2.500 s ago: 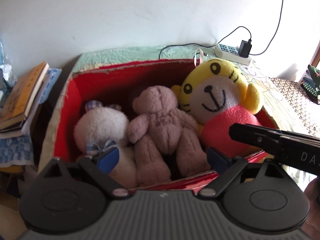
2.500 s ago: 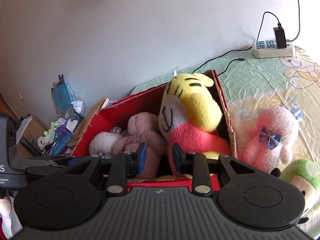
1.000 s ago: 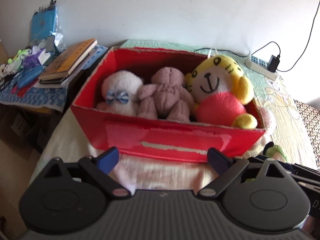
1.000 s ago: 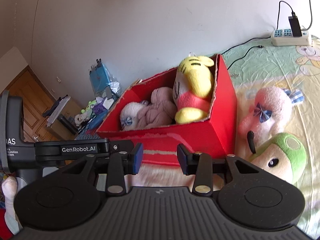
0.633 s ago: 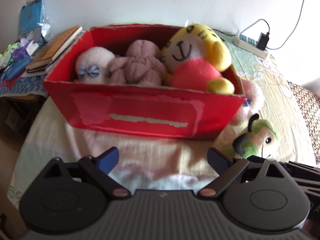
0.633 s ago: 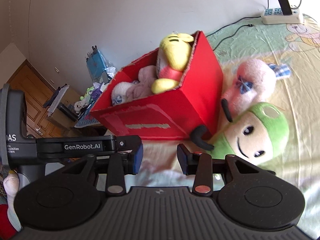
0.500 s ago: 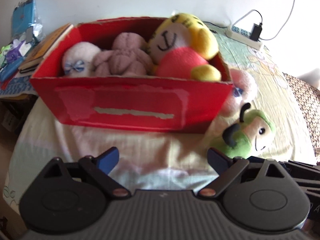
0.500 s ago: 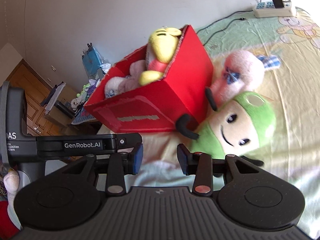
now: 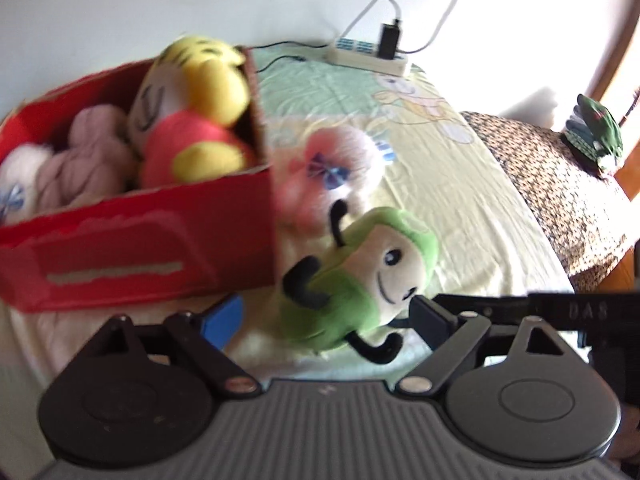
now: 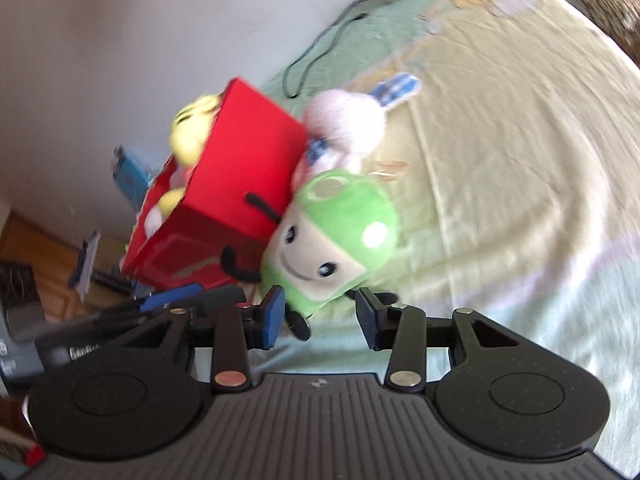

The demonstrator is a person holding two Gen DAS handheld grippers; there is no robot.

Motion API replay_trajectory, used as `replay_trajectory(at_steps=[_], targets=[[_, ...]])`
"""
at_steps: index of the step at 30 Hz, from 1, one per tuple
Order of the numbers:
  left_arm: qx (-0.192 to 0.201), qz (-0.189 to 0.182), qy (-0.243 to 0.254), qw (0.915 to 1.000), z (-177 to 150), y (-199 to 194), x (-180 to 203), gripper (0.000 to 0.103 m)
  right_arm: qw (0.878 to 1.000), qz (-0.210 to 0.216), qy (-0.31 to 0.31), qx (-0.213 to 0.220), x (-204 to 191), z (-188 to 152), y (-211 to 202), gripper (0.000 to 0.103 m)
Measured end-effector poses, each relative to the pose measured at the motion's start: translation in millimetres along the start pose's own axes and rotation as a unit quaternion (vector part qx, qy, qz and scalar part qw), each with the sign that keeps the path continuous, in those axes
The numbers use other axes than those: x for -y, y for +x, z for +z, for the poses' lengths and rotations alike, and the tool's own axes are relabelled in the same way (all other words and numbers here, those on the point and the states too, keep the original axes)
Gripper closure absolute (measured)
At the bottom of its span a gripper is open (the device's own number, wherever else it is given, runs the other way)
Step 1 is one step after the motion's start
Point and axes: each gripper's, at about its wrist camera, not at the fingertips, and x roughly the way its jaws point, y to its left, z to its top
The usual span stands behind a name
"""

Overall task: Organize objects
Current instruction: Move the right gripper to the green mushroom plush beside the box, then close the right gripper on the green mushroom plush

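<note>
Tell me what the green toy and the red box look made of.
Green round-headed plush toy: soft, fuzzy matte fabric, probably stuffed, judging by its rounded bulge. Red open-topped box: likely cardboard with a red matte covering; brown raw board shows at its torn edge.

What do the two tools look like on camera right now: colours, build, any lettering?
Both are matte black. The left tool and right tool each have a ribbed grey-black base, two round black discs, angular linkage arms with small metal pivots, and blue fingertip pads. Pale lettering shows on the side bodies, too blurred to read fully. No cables or sleeves visible.
</note>
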Motion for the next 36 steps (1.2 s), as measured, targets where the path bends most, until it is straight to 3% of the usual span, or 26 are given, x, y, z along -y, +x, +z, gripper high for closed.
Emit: replay_trajectory(at_steps=[6, 10, 15, 19, 22, 29, 36], targets=[[-0.018, -0.010, 0.039, 0.9990, 8.0, 27.8, 15.8, 0.021, 0.997, 0.022, 0.073, -0.001, 20.1, 10.6, 7.5, 0.057], [-0.045, -0.020, 0.031, 0.9983, 10.1, 46.2, 13.8, 0.021, 0.996, 0.021, 0.086, -0.008, 25.8, 19.8, 21.5, 0.055], [-0.048, -0.024, 0.044, 0.9976, 10.0, 45.9, 13.0, 0.021, 0.996, 0.028, 0.090, 0.000, 20.0, 31.7, 33.8, 0.051], [-0.049, -0.039, 0.046, 0.9970, 12.3, 45.5, 16.4, 0.021, 0.996, 0.023, 0.090, 0.004, 17.2, 37.8, 42.7, 0.031], [-0.047, -0.049, 0.057, 0.9961, 10.6, 43.8, 22.6, 0.020, 0.996, 0.008, 0.088, 0.008, 14.3, 36.4, 48.1, 0.026], [-0.048, -0.035, 0.077, 0.9952, 12.3, 54.5, 21.0, 0.017, 0.995, 0.011, 0.094, -0.002, 19.1, 32.4, 50.3, 0.032], [-0.045, -0.065, 0.080, 0.9936, 10.6, 47.5, 30.1, 0.019, 0.994, 0.022, 0.107, 0.005, 21.8, 24.0, 36.5, 0.034]])
